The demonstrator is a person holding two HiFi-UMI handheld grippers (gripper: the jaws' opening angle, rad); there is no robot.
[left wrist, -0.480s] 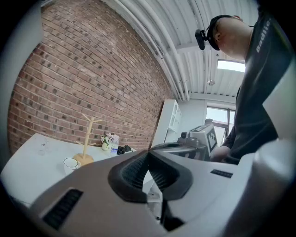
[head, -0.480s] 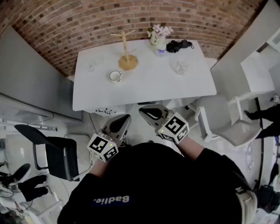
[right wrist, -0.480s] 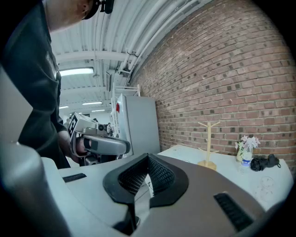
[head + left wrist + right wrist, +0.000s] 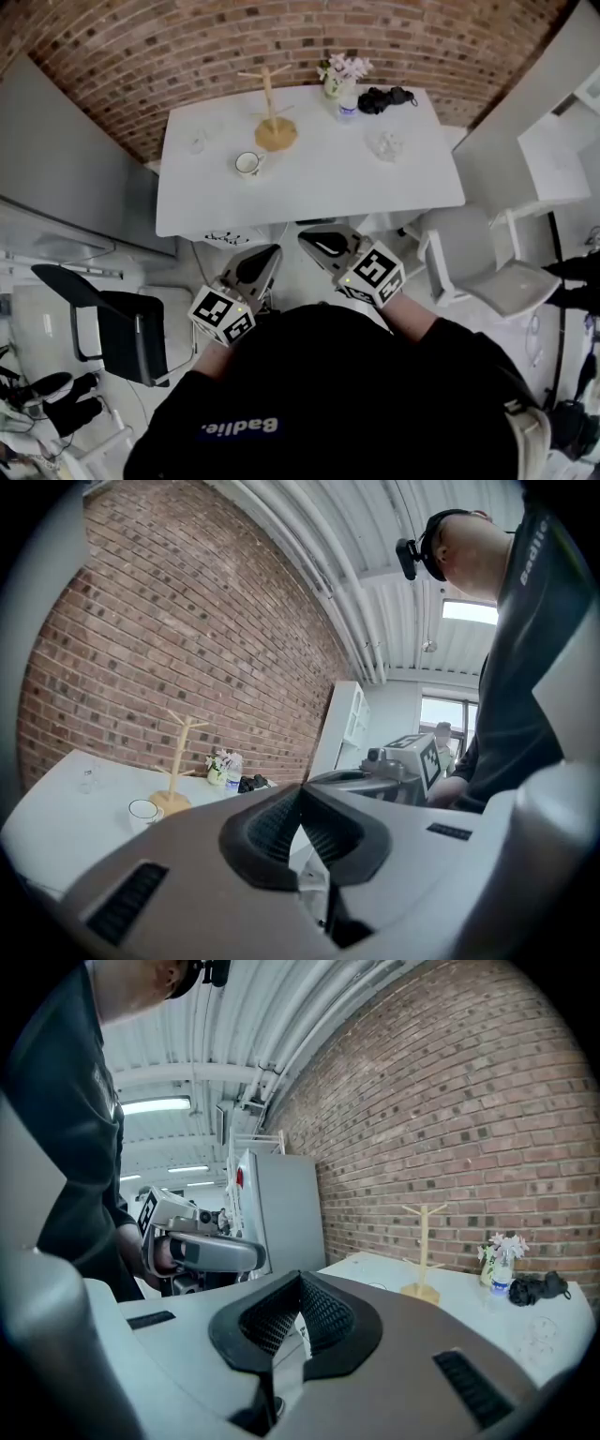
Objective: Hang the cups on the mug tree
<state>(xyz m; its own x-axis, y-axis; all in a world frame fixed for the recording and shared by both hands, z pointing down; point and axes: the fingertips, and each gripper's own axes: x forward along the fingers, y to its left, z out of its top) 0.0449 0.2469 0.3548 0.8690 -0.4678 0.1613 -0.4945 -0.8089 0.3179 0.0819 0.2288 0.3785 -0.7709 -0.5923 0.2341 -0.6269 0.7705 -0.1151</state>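
A wooden mug tree point(image 4: 272, 124) stands on the far part of the white table point(image 4: 309, 192), with nothing hanging on it. A white cup point(image 4: 247, 164) sits just left of and in front of its base, and a clear glass point(image 4: 196, 142) is farther left. Both grippers hang in front of the table's near edge, well short of the cups. My left gripper point(image 4: 273, 250) is shut and empty, as is my right gripper point(image 4: 304, 236). The left gripper view shows the tree point(image 4: 179, 763) and white cup point(image 4: 142, 811) beyond the shut tips point(image 4: 300, 788). In the right gripper view, the tree point(image 4: 423, 1251) stands past the shut tips point(image 4: 300, 1277).
On the table's far side are a small flower vase point(image 4: 339, 77), a black bundle point(image 4: 384, 97) and a second clear glass piece point(image 4: 385, 142). A white chair point(image 4: 483, 267) stands at the right of the table, a black chair point(image 4: 117, 328) at the lower left. A brick wall runs behind.
Both grippers stay where they were. Only the feet of bystanders at the picture's left and right edges have shifted.
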